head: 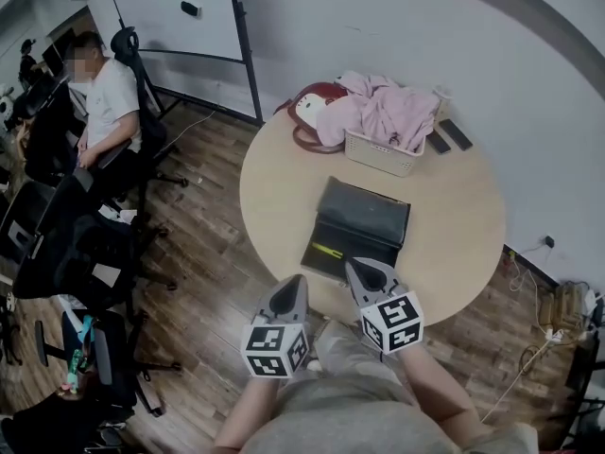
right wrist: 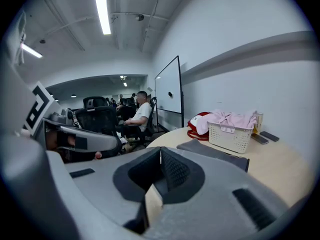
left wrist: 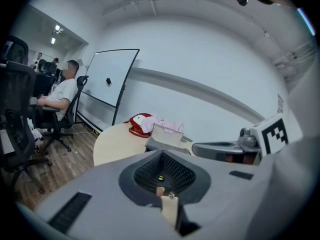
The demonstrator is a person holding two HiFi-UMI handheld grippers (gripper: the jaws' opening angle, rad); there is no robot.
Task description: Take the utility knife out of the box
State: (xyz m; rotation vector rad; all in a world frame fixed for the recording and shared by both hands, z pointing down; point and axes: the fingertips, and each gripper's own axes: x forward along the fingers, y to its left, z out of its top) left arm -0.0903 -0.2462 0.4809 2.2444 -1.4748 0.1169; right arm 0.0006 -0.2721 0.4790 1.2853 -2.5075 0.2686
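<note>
A black box [head: 364, 214] lies open on the round table [head: 274, 187], its lid folded toward the far side. In its near half lies a yellow-green utility knife [head: 327, 251]. My left gripper [head: 297, 280] hangs just off the table's near edge, left of the box, jaws shut and empty. At the box's near right corner my right gripper [head: 352, 264] is shut, nothing held. In the left gripper view the left gripper's [left wrist: 161, 153] tips meet in front of the box [left wrist: 165, 144]. In the right gripper view the right gripper's [right wrist: 160, 149] closed tips point past the box [right wrist: 215, 151].
A white basket [head: 383, 154] with pink cloth stands at the table's far side, with a red bag [head: 312, 112] and two dark flat devices [head: 446, 138] beside it. A person [head: 104, 102] sits at the left among office chairs [head: 76, 253]. A whiteboard [head: 180, 8] stands behind.
</note>
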